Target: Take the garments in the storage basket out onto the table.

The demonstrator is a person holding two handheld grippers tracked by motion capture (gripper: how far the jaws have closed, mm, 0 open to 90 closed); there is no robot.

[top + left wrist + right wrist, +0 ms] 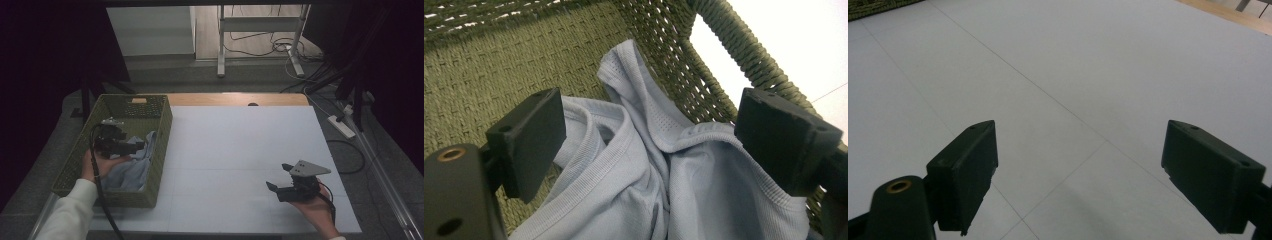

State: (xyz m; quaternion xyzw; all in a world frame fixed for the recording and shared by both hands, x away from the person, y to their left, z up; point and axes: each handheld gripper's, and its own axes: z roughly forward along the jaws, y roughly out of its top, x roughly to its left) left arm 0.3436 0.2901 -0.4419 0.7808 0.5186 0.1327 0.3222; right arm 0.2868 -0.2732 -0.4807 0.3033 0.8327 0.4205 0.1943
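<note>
A light blue garment (131, 165) lies crumpled in a green woven basket (162, 137) at the table's left side. My left gripper (134, 145) hovers inside the basket just above the cloth, open. In the left gripper view the jaws stand wide apart over the blue garment (649, 175), with the basket wall (724, 40) behind. My right gripper (280, 177) is held over the white table (240, 145) near the front right, open with nothing between its jaws. The right gripper view looks along the open jaws at the bare white table (1073, 65).
A strip of wooden tabletop (235, 99) runs along the far edge. Beyond the table stand a metal frame (260, 35) and cables on the floor. A power strip (341, 126) lies on the floor at the right.
</note>
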